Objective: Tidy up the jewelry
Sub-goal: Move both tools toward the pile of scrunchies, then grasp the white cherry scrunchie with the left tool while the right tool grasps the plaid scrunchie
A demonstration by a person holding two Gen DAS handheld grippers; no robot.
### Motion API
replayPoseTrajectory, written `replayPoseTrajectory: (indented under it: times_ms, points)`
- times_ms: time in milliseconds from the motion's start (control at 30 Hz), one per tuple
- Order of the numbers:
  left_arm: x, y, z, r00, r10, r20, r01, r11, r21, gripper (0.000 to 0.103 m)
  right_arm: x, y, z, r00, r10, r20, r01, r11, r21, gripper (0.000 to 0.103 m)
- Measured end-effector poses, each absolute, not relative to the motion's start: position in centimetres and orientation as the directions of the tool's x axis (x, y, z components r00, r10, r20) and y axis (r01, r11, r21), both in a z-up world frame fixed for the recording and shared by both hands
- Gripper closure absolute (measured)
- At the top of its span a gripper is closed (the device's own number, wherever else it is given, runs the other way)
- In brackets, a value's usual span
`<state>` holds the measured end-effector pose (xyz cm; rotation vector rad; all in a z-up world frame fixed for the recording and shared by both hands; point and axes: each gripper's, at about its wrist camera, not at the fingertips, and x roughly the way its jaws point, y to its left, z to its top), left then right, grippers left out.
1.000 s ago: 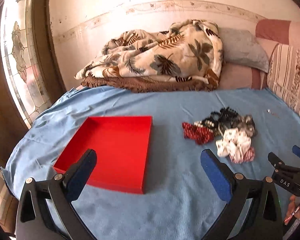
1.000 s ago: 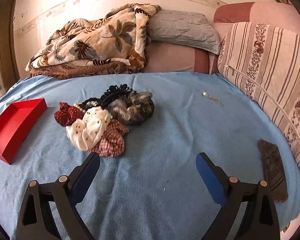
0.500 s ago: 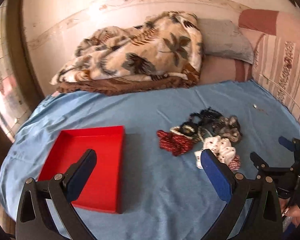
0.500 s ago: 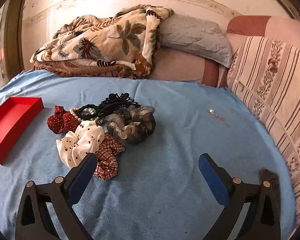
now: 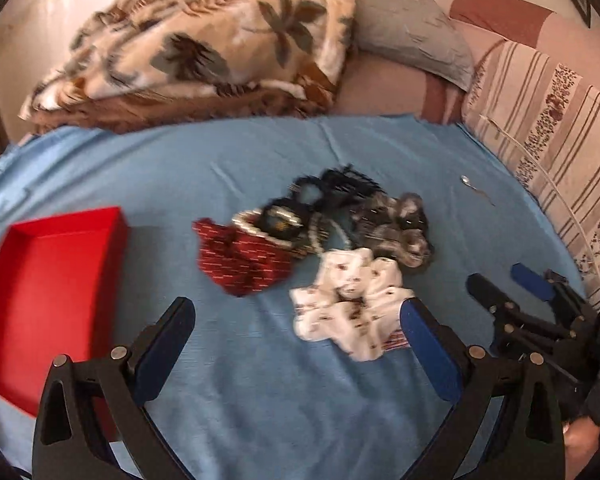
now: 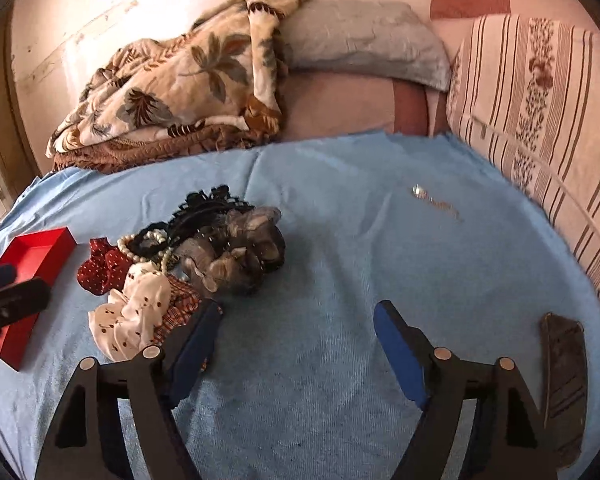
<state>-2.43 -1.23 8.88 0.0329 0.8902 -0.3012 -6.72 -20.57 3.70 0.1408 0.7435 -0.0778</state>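
Note:
A pile of hair accessories and jewelry lies on the blue bedsheet: a white dotted scrunchie (image 5: 350,300) (image 6: 134,316), a dark red scrunchie (image 5: 240,260) (image 6: 102,268), a grey scrunchie (image 5: 396,228) (image 6: 236,252), a pearl string (image 6: 148,242) and a black claw clip (image 5: 340,184) (image 6: 208,204). A red tray (image 5: 44,288) (image 6: 32,264) sits to the left. My left gripper (image 5: 296,332) is open, just short of the white scrunchie. My right gripper (image 6: 296,340) is open and empty, right of the pile; it also shows in the left wrist view (image 5: 508,284).
A small silver chain (image 6: 436,200) (image 5: 476,190) lies apart at the right. A dark flat object (image 6: 562,364) lies at the sheet's right edge. A folded leaf-print blanket (image 5: 220,48) and pillows (image 6: 364,36) line the back; striped cushions (image 6: 540,92) line the right.
My left gripper has swung right and come closer to the pile; the tray has slid to the left of its view. My right gripper has moved closer to the pile too.

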Motion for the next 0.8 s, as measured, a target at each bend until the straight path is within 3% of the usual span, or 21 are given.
replayPoseTrajectory:
  times_ms: [233, 267, 333, 367, 400, 433, 800]
  points:
    - [-1.5, -4.8, 6.6, 0.553, -0.263, -0.790, 0.351, 0.934, -0.065, 0.002, -6.5, -20.6, 3.2, 0.719, 0.019, -0.695, 0.111, 0.984, 0.141, 0.022]
    - [-1.3, -5.1, 6.3, 0.550, -0.262, -0.793, 0.358, 0.932, -0.060, 0.010, -6.4, -20.6, 3.1, 0.712, 0.012, -0.702, 0.121, 0.983, 0.141, 0.023]
    - [-0.9, -5.6, 5.5, 0.524, -0.241, -0.817, 0.363, 0.931, -0.042, 0.044, -6.2, -21.1, 2.8, 0.701, 0.037, -0.713, 0.129, 0.976, 0.178, 0.023]
    - [-0.5, -5.7, 5.0, 0.496, -0.235, -0.836, 0.365, 0.930, -0.045, 0.071, -6.1, -21.4, 2.7, 0.698, 0.054, -0.714, 0.131, 0.971, 0.202, 0.023]
    - [-0.1, -5.7, 4.5, 0.468, -0.239, -0.850, 0.363, 0.930, -0.062, 0.091, -6.0, -21.7, 2.6, 0.697, 0.064, -0.714, 0.140, 0.965, 0.224, 0.023]
    - [0.0, -5.5, 4.2, 0.457, -0.244, -0.855, 0.360, 0.930, -0.073, 0.096, -6.0, -21.9, 2.5, 0.696, 0.065, -0.715, 0.148, 0.961, 0.231, 0.023]
    - [-1.5, 1.8, 5.3, 0.493, -0.236, -0.837, 0.266, 0.957, -0.113, 0.096, -4.9, -19.5, 2.0, 0.680, 0.218, -0.700, 0.028, 0.947, 0.321, 0.023]
